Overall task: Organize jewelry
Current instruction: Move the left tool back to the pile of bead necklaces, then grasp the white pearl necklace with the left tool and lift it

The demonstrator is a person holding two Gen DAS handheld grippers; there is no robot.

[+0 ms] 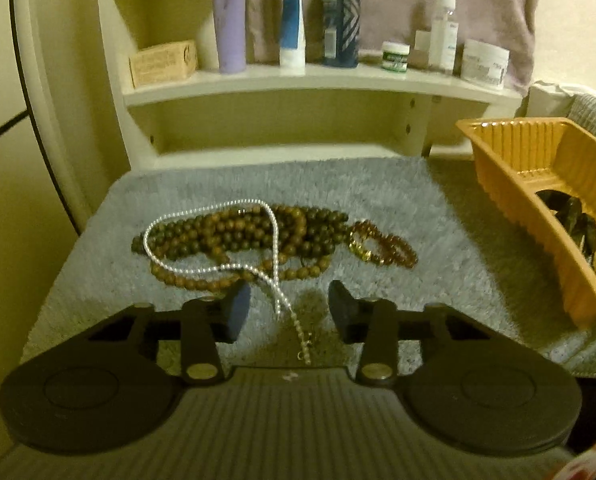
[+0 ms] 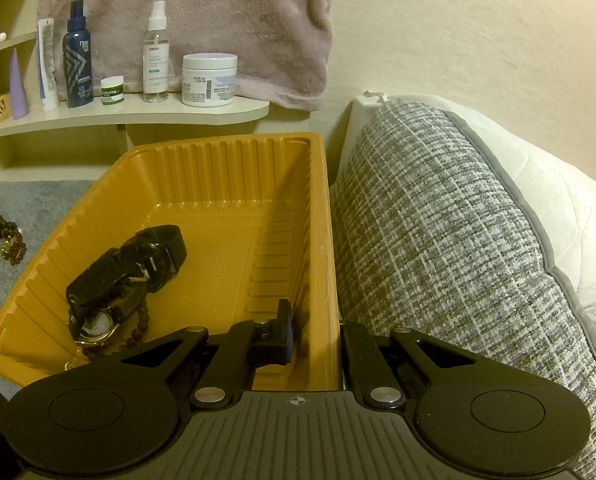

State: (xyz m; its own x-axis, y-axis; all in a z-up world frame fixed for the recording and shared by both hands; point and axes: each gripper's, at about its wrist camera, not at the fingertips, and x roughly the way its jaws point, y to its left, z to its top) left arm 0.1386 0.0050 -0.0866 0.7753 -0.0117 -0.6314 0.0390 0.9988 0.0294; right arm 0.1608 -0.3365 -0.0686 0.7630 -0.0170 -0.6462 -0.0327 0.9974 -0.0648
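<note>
Nearest us, our left gripper (image 1: 289, 308) stands part open astride the pearl strand (image 1: 275, 284), pads not yet pressing. We should close on the strand itself, clear of the brown beads (image 1: 233, 236) it lies across, and lift slowly so nothing snags. Our right gripper (image 2: 314, 334) is clamped on the tray (image 2: 330, 240) wall, steadying it. Watches (image 2: 125, 280) fill the tray's left; its right floor is free. Beyond, the shelf (image 1: 318, 80) edge stands well clear.
</note>
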